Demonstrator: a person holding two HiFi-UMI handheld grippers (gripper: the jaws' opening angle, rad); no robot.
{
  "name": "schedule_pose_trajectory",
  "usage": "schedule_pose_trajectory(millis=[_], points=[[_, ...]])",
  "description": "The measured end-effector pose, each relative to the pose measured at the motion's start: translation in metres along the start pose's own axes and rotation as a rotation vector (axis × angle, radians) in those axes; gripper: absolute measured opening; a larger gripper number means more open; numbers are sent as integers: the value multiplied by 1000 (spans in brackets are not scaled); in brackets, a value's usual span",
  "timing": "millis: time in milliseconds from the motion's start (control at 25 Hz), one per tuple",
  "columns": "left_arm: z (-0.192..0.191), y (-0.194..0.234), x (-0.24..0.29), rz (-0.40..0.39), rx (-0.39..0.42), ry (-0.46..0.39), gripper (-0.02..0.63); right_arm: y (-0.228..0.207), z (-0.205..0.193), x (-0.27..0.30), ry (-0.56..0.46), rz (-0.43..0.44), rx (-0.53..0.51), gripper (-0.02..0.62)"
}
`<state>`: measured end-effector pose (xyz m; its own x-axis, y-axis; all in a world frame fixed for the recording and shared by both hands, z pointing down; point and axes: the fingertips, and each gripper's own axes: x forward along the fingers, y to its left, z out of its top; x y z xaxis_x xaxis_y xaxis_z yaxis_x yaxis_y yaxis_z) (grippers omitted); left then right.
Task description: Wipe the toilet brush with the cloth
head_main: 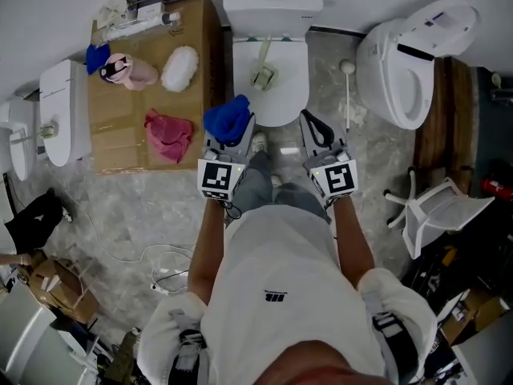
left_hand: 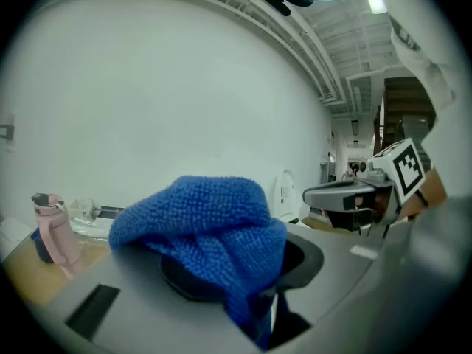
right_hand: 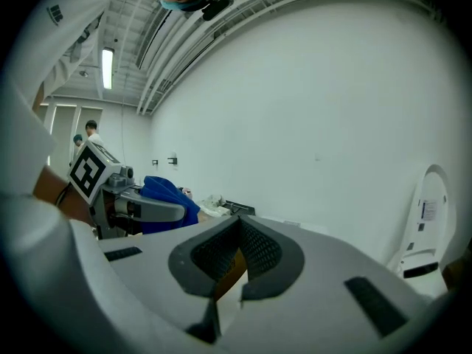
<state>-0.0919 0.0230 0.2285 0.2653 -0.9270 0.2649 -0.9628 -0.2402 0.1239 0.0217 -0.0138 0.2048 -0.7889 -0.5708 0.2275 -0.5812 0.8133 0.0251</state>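
Note:
My left gripper [head_main: 233,135] is shut on a bunched blue cloth [head_main: 227,117], held just in front of the white toilet [head_main: 270,107]. In the left gripper view the blue cloth [left_hand: 210,223] drapes over the left gripper [left_hand: 243,275] and hides its pads. On the toilet lid lies a brush-like tool [head_main: 263,72] with a white handle and a pale green head. A thin white stick with a round head [head_main: 347,69] stands on the floor right of the toilet. My right gripper [head_main: 316,130] hangs level with the left one, jaws together and nothing in them; the right gripper view shows the right gripper [right_hand: 237,231] the same way.
Left of the toilet, a brown cardboard surface [head_main: 120,147] carries a pink cloth [head_main: 168,135], a white fluffy pad [head_main: 179,68] and a pink bottle [head_main: 128,71]. A second toilet [head_main: 409,62] stands at the right, a white chair [head_main: 437,207] below it. Cables [head_main: 148,255] lie on the floor.

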Motion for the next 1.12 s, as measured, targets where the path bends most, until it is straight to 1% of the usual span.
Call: schedule_pose_trajectory(millis=[320, 520, 640, 760, 920, 1120], points=[[-37, 28, 50, -18, -17, 49, 140, -26, -48, 45, 87, -5, 25, -5], [-73, 36, 70, -17, -38, 139, 140, -35, -80, 66, 131, 37, -22, -6], [-85, 38, 83, -8, -47, 127, 140, -40, -97, 77, 143, 71, -44, -5], [-96, 39, 97, 3, -43, 121, 140, -45, -120, 86, 157, 102, -41, -5], [-119, 43, 116, 14, -30, 136, 140, -50, -150, 100, 186, 146, -45, -5], [-149, 49, 136, 43, -49, 154, 140, -51, -188, 115, 215, 203, -56, -5]])
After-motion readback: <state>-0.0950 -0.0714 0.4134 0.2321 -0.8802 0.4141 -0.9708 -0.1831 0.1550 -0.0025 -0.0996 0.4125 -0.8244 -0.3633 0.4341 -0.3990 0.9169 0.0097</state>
